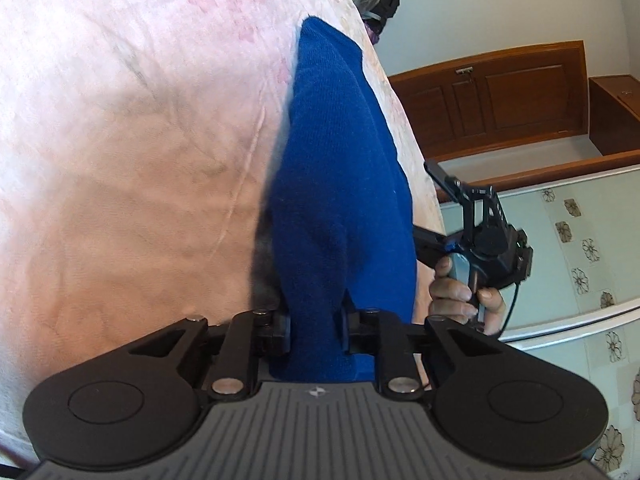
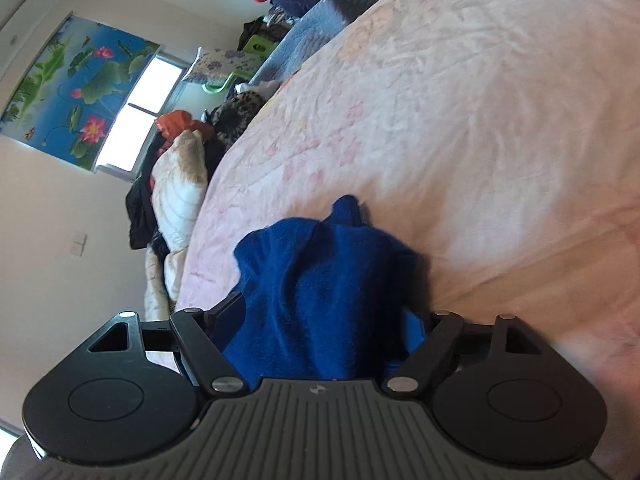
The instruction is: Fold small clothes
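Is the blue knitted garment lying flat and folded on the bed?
No, the blue knitted garment hangs bunched, clamped in the left gripper above the pink bedsheet.

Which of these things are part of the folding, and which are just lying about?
Part of the job:
blue garment
left gripper, shut on it
right gripper, with the cloth between its fingers
pink bedsheet

Just lying about:
clothes pile
lotus picture
wooden door

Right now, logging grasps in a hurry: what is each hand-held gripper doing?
Left hand-held gripper: closed on the blue knit garment.
Right hand-held gripper: blue knit garment between its fingers; closure cannot be told.
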`<move>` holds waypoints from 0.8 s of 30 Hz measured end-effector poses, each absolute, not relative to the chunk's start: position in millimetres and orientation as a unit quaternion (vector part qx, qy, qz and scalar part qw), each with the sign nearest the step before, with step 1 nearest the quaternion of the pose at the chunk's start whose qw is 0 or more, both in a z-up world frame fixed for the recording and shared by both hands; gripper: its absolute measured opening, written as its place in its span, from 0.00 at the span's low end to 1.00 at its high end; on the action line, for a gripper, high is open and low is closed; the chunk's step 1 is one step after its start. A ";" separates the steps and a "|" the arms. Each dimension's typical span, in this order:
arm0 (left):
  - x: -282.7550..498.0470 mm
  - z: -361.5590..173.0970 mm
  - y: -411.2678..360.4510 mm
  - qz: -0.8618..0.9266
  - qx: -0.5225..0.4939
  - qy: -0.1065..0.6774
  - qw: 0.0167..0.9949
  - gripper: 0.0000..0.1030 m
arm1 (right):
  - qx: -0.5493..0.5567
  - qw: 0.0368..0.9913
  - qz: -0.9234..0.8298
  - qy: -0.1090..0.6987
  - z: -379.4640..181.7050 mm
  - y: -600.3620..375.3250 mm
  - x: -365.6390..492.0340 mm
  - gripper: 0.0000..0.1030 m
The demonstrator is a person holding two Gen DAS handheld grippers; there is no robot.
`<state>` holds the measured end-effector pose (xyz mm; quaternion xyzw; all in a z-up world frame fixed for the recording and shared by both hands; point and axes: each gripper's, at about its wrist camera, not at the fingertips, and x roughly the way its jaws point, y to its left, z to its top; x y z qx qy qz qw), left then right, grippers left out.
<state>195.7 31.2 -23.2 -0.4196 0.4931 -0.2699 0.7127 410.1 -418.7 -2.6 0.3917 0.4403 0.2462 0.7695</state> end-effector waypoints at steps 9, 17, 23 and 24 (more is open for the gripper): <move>184.1 -12.7 31.3 -0.296 -0.423 0.494 0.699 0.35 | 0.400 0.757 0.227 0.464 -13.8 -433.2 410.7 0.37; 192.9 -5.9 16.7 -0.253 -0.383 0.515 0.724 0.10 | 0.383 0.764 0.221 0.470 -12.8 -417.5 409.3 0.20; 193.0 9.4 24.1 -0.276 -0.383 0.506 0.722 0.10 | 0.387 0.766 0.220 0.463 -5.6 -416.7 402.3 0.20; 192.7 10.4 24.8 -0.278 -0.381 0.508 0.720 0.10 | 0.385 0.766 0.221 0.465 -4.0 -415.1 400.6 0.20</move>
